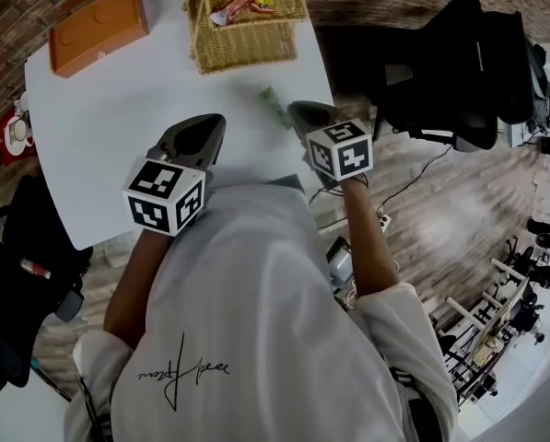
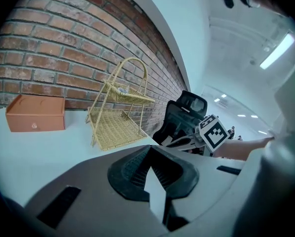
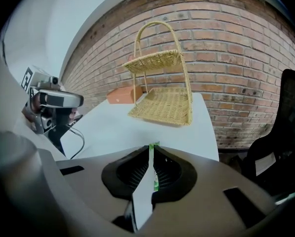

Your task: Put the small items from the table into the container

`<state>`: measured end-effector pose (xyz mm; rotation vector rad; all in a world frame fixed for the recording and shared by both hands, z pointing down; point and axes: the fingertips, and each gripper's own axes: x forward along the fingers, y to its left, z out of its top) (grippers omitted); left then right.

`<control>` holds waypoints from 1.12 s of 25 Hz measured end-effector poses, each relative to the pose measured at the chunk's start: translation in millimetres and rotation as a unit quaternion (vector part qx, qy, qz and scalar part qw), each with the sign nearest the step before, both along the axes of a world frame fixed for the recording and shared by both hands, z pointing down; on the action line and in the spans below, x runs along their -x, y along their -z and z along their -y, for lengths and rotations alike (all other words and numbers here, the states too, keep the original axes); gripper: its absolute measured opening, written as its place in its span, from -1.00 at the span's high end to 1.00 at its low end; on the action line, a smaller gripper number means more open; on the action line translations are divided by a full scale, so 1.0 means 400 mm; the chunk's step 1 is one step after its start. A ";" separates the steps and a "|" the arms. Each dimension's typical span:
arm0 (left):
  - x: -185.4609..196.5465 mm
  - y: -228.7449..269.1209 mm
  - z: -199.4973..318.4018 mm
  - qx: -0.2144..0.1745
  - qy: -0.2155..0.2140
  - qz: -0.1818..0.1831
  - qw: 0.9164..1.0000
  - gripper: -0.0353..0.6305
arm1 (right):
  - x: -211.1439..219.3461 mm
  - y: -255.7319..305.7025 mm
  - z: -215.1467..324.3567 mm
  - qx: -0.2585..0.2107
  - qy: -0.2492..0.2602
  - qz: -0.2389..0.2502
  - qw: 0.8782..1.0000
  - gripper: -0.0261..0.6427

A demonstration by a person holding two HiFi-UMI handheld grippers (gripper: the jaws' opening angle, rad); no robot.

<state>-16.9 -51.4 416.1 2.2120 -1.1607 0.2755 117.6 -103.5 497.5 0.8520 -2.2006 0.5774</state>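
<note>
A two-tier wicker basket stands at the table's far edge, with snack packets in its top tier. A small green packet lies on the white table in front of the basket. My right gripper hangs shut just right of the packet, with nothing held. In the right gripper view a strip of the green packet shows on the table through the slit below the shut right gripper. My left gripper is shut and empty over bare table. The left gripper view shows the left gripper facing the basket.
An orange box sits at the table's far left corner. A black office chair stands right of the table, and cables lie on the wooden floor beside it. The table's right edge runs close under my right gripper.
</note>
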 end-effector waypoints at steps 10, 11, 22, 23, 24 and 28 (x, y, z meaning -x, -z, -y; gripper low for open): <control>0.000 -0.016 0.007 0.019 0.000 -0.006 1.000 0.86 | 0.004 -0.060 -0.003 0.029 0.002 0.000 1.000 0.85; 0.000 -0.018 0.009 0.020 -0.001 -0.007 1.000 0.87 | 0.005 -0.065 -0.004 0.031 0.004 -0.001 1.000 0.85; 0.011 -0.036 0.016 0.037 0.012 -0.011 0.999 0.86 | 0.014 -0.131 -0.021 0.063 0.026 -0.017 0.998 0.66; 0.012 -0.036 0.016 0.038 0.014 -0.011 0.999 0.86 | 0.012 -0.137 -0.022 0.065 0.028 -0.022 0.997 0.66; 0.014 -0.037 0.016 0.039 0.016 -0.011 0.999 0.86 | 0.009 -0.144 -0.023 0.065 0.029 -0.027 0.997 0.66; 0.023 -0.042 0.015 0.043 0.024 -0.011 0.999 0.86 | 0.005 -0.168 -0.027 0.073 0.032 -0.038 0.996 0.66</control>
